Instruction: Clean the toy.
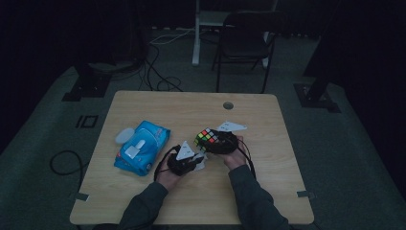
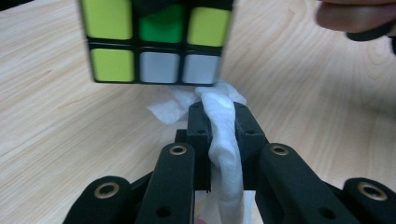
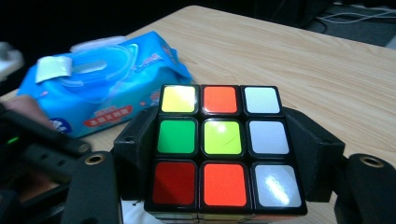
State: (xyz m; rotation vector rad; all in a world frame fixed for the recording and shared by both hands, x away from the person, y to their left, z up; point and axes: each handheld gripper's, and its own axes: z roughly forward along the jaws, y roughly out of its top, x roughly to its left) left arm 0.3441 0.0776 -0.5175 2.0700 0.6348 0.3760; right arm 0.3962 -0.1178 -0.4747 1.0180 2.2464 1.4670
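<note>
High view: one cube (image 1: 209,138) in right hand-held gripper (image 1: 221,142), one wipe (image 1: 198,160) in left hand-held gripper (image 1: 186,160).

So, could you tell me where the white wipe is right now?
The white wipe is pinched in the left gripper, just below the puzzle cube that the right gripper holds, right of the blue wipes pack.
</note>
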